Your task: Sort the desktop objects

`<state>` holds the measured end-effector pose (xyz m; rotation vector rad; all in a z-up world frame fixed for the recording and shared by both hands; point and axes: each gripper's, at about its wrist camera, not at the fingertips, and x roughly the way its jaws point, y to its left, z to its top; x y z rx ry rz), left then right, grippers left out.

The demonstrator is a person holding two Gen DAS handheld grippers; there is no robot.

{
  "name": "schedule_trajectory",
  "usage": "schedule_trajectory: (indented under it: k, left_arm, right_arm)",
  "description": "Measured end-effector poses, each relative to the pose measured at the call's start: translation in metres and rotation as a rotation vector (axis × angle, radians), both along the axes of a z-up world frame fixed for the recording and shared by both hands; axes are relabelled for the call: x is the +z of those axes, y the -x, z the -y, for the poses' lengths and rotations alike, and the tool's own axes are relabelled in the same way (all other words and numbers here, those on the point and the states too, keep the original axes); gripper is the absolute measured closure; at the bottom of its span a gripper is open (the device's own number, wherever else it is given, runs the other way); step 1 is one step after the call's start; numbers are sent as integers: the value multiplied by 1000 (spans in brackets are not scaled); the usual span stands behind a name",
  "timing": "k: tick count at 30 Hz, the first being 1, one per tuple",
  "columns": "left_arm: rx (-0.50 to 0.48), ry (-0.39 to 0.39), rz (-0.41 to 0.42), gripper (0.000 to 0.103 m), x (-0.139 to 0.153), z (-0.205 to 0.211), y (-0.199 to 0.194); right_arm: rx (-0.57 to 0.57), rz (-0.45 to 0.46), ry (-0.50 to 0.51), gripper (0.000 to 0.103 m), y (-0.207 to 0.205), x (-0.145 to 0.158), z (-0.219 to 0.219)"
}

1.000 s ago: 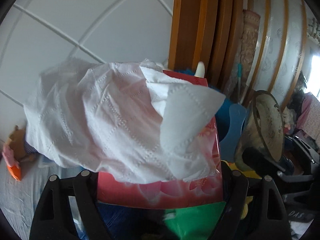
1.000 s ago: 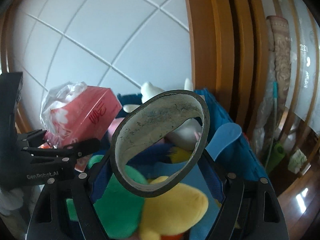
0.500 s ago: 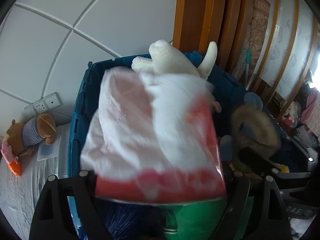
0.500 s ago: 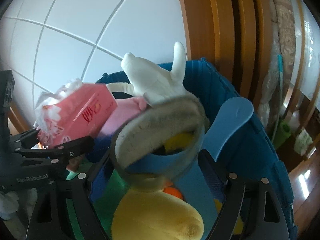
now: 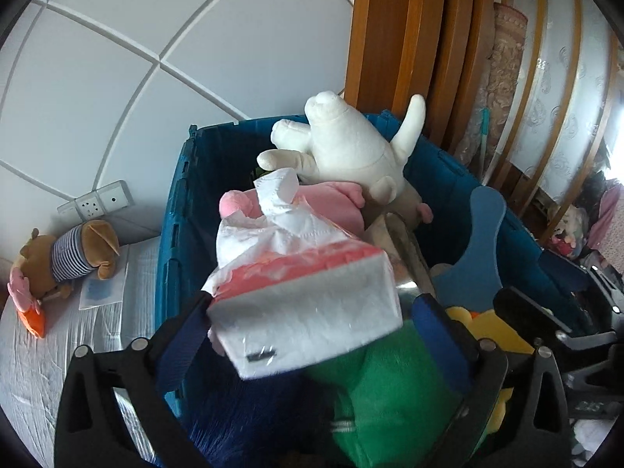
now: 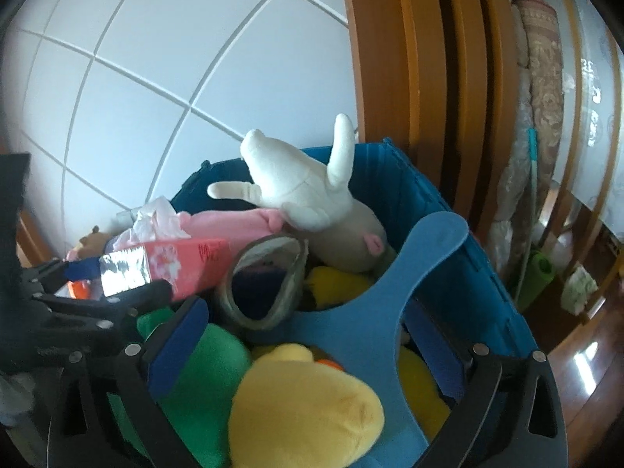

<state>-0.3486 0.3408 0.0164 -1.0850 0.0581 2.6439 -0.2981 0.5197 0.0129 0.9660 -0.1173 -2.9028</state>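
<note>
A pink tissue pack [image 5: 304, 304] with white tissue spilling out lies tilted between the fingers of my open left gripper [image 5: 312, 304], over the blue bin [image 5: 175, 234]. Only its left corner touches the left pad. From the right wrist view the tissue pack [image 6: 183, 265] sits at the left gripper [image 6: 128, 277]. A worn tape roll [image 6: 269, 280] rests free in the bin [image 6: 448, 214] among the plush toys, ahead of my open right gripper [image 6: 308, 312], which holds nothing.
The bin holds a white plush [image 5: 351, 152], a pink plush [image 5: 339, 202], a green plush [image 6: 210, 358], a yellow plush [image 6: 304, 401] and a blue flat paddle [image 6: 409, 280]. A striped brown plush dog [image 5: 74, 257] lies left of the bin. A wooden door frame [image 5: 390, 39] stands behind.
Both grippers tipped down over the bin and spread their fingers. The tape roll left the right gripper and dropped among the toys. The tissue pack came loose and tilted forward.
</note>
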Motion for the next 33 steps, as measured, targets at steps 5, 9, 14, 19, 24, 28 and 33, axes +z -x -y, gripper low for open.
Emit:
schedule_trajectory:
  k: [5,9,14,19,24,28,33]
  left_arm:
    - [6,6,-41,0,6,10,-24]
    - [2,-2,-81,0,12,21,-54]
    - [24,-20,-154,0,24,48,-97]
    - [82,-21,-190,0,30,94,-134]
    - [157,-26,-189,0,24,159,-163]
    - [192,-25,-180,0,14,223,-182]
    - [195,-15,-142,0,-13,316,-193]
  right_arm:
    - [-17,-14,4,0,-18,2,1]
    - [-29,-33,5,0,-37,6,5]
    - [-20,-75,29,0,-68,12,22]
    - [23,-120,59,0,-97,15,57]
    - [67,-164,88,0,-127,19,93]
    - [98,-205,102,0,-150,23,140]
    - [95,-264,99,0,-183,21,217]
